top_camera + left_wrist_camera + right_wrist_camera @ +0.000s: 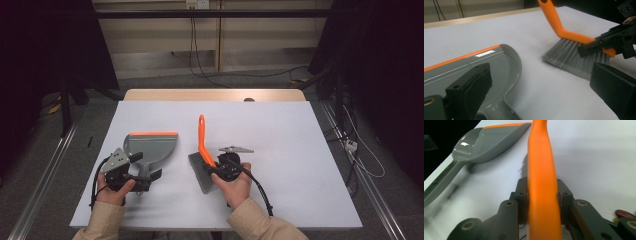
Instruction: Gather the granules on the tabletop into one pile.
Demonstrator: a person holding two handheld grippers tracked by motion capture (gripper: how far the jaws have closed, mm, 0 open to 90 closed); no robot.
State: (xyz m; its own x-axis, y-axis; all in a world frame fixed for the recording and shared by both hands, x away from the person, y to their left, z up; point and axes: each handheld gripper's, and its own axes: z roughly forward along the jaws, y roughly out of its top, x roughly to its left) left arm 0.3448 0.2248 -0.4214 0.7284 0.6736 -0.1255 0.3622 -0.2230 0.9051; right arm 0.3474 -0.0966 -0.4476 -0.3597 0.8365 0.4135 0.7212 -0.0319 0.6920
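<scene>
A grey dustpan (150, 144) with an orange front lip lies left of centre on the white table (280, 130). Its handle points toward the person. My left gripper (150, 176) sits at that handle, and its jaws stand wide apart in the left gripper view (542, 75), with the dustpan (486, 65) beside the left jaw. To the right lies a brush (201, 135) with an orange handle and grey bristles (571, 56). My right gripper (214, 169) is shut on the brush's orange back (542, 192), just above the bristles. The left gripper view also shows the right gripper (596, 46) there.
The table's wooden far edge (215, 94) runs along the back, with cables on the floor beyond it. A small dark red thing (624, 214) lies on the table by my right gripper. Bare white surface stretches to the right of the brush.
</scene>
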